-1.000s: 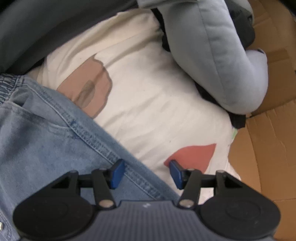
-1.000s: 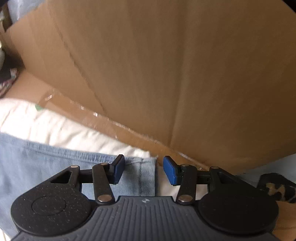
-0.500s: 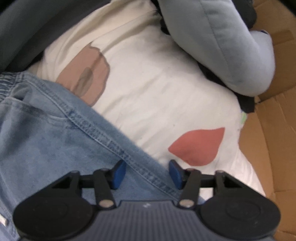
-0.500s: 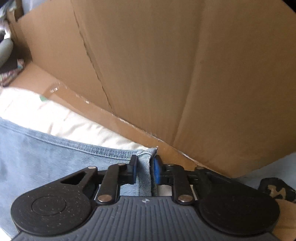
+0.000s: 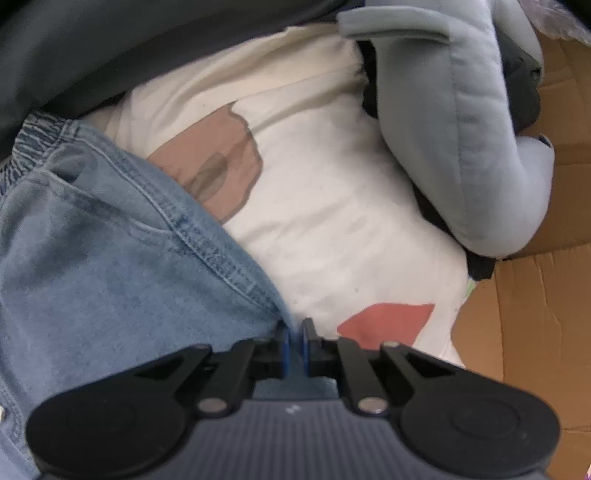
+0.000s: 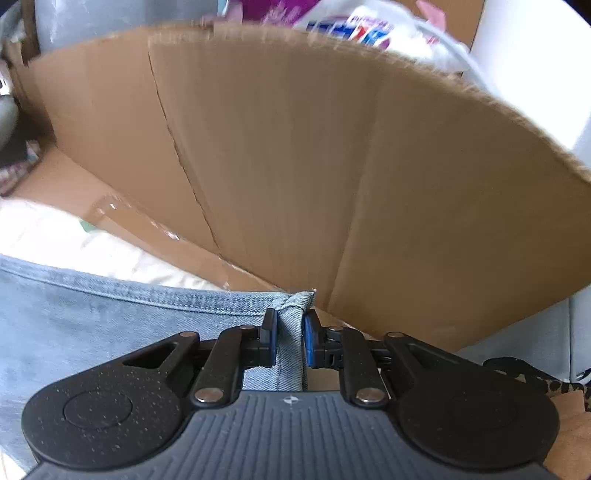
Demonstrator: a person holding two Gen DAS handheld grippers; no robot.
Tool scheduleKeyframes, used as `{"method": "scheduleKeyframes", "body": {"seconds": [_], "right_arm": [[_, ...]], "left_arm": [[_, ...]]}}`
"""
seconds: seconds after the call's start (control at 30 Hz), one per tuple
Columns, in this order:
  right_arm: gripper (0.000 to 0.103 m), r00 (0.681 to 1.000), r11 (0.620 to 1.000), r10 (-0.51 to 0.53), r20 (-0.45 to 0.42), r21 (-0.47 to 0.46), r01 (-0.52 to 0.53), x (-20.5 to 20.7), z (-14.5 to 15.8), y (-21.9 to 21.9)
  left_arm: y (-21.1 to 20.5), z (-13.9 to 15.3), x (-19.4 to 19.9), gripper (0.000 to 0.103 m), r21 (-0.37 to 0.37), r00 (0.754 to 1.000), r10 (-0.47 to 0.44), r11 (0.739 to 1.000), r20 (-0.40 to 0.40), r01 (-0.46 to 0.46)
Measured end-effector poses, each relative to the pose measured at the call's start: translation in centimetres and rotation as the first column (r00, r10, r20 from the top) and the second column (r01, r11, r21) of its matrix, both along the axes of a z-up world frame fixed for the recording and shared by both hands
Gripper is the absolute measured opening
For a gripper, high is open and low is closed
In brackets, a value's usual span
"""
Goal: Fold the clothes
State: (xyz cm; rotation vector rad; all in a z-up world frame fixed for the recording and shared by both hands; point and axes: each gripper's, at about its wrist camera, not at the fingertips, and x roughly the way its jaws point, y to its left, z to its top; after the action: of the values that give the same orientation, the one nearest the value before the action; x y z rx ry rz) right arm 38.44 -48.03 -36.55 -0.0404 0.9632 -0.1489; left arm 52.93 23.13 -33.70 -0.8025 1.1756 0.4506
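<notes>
Since a second ago: both grippers, then spread over the denim, now clamped on it; right view lifted, box rim and clutter beyond newly visible.

Item 1, jeans [image 5: 110, 280]: pale blue denim, elastic waistband at far left, lying spread over a cream printed garment [image 5: 332, 206] inside a cardboard box [image 6: 295, 166]. No fold visible in either view.

Item 2, left gripper [image 5: 294, 345]: pads nearly together, pinching the seamed side edge of the jeans.

Item 3, right gripper [image 6: 290, 341]: pads drawn in on a bunched corner of the hem, denim standing up between them.

Item 4, neighbours: grey padded garment [image 5: 461, 129] along the far side, touching the cream one; dark cloth [image 5: 110, 44] above the waistband; printed plastic bag [image 6: 369, 29] behind the box wall.

Progress, as judged: two edges of the jeans secured, which suits lifting them or carrying one end over. Folding itself appears outstanding; the other garments lie loose, none visibly folded.
</notes>
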Motion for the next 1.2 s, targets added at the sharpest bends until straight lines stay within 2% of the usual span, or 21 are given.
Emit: {"method": "scheduleKeyframes", "body": {"seconds": [0.17,0.37,0.57,0.7,0.83,0.9,0.93,0.97,1.0,1.03,1.07,1.2], "right_arm": [[0.013,0.999,0.999,-0.025,-0.023,-0.032,0.024,1.6,-1.1,0.7],[0.013,0.998,0.998,-0.055,-0.006,-0.038,0.055,1.9,0.0,0.8],[0.013,0.997,0.995,-0.056,-0.049,-0.082,0.052,3.4,-2.3,1.1],[0.016,0.994,0.994,-0.073,-0.081,-0.085,0.066,4.4,-4.0,1.0],[0.022,0.994,0.994,-0.094,-0.056,-0.062,0.091,4.0,-3.3,0.6],[0.031,0.994,0.994,-0.103,-0.04,-0.05,0.101,3.8,-2.8,0.4],[0.034,0.994,0.994,-0.103,-0.035,-0.037,0.102,3.5,-2.4,0.3],[0.04,0.995,0.995,-0.095,-0.033,-0.014,0.095,3.2,-2.0,0.2],[0.04,0.996,0.996,-0.088,-0.031,0.009,0.088,2.9,-1.5,0.1],[0.04,0.996,0.996,-0.081,-0.03,0.021,0.082,2.5,-1.0,0.1],[0.04,0.997,0.997,-0.074,-0.029,0.016,0.075,2.1,-0.7,0.2],[0.04,0.995,0.994,-0.086,-0.041,0.065,0.089,-0.4,0.0,0.2]], "left_arm": [[-0.4,-0.1,0.0,0.007,0.017,1.0,0.012,1.0,-0.003,-0.012],[-0.3,0.7,-0.2,0.007,0.008,1.0,0.025,1.0,0.004,-0.025],[-0.6,-1.6,0.6,0.008,0.026,1.0,0.027,0.999,-0.001,-0.027],[-0.9,-1.8,1.4,0.009,0.047,0.999,0.003,0.999,-0.042,-0.001],[-1.1,-1.7,2.4,0.009,0.059,0.994,-0.049,0.997,-0.1,0.055],[-1.5,-1.3,2.5,0.015,0.069,0.989,-0.093,0.992,-0.112,0.101],[-1.8,-1.1,2.5,0.023,0.076,0.985,-0.135,0.987,-0.111,0.144],[-2.1,-0.9,2.4,0.038,0.08,0.979,-0.173,0.98,-0.109,0.182],[-2.4,-0.6,2.3,0.05,0.08,0.973,-0.206,0.973,-0.103,0.214],[-2.6,-0.4,2.1,0.071,0.08,0.968,-0.232,0.968,-0.097,0.24],[-2.8,-0.2,1.8,0.074,0.084,0.965,-0.248,0.963,-0.09,0.255],[-3.7,0.8,0.8,0.073,0.101,0.947,-0.314,0.942,-0.072,0.32]]}}
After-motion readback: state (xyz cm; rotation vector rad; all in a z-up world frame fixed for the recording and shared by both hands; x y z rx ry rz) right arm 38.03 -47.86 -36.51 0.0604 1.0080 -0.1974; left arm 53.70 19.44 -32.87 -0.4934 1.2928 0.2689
